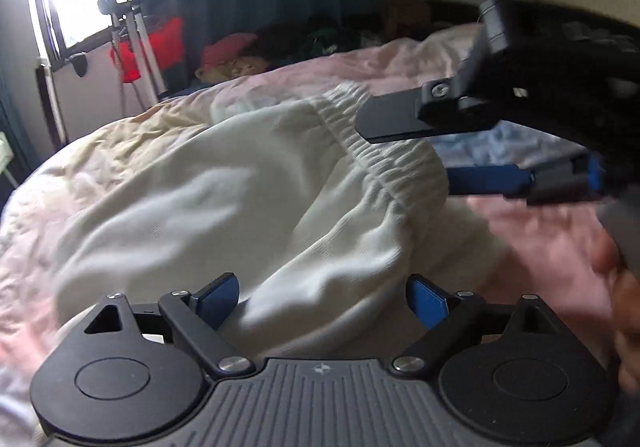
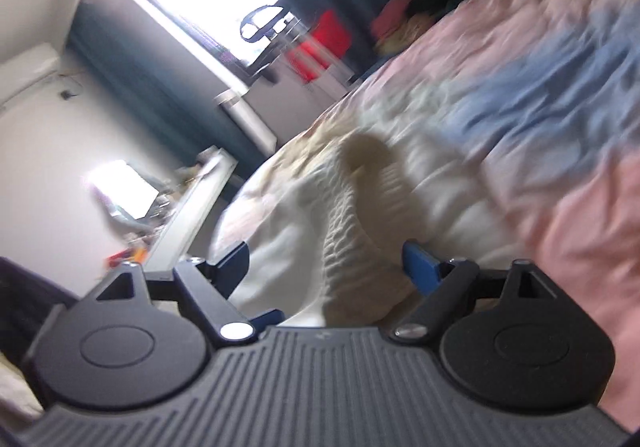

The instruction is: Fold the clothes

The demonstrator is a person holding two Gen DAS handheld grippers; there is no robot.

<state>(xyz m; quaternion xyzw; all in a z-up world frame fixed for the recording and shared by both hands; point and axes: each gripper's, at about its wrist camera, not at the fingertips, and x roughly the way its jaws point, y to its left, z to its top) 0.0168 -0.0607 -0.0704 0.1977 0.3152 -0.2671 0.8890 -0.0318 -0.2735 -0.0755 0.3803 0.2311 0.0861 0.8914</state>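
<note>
A white garment (image 1: 240, 199) with a ribbed elastic waistband (image 1: 384, 163) lies crumpled on the bed's pink, blue and yellow cover (image 1: 540, 231). My left gripper (image 1: 322, 299) stands open low over the garment's near part, with cloth bulging between its blue pads but not pinched. My right gripper (image 1: 404, 155) comes in from the right, open, one finger above the waistband and the other partly behind it. In the right wrist view, the right gripper (image 2: 326, 265) is wide open with the waistband (image 2: 348, 223) running up between its fingers; the garment (image 2: 288, 207) fills the near field.
A pile of dark and pink clothes (image 1: 280, 43) sits at the far side of the bed. A metal stand with something red (image 1: 136, 43) is by the bright window. A hand (image 1: 624, 287) holds the right gripper. A cluttered desk (image 2: 188, 207) stands beyond the bed's edge.
</note>
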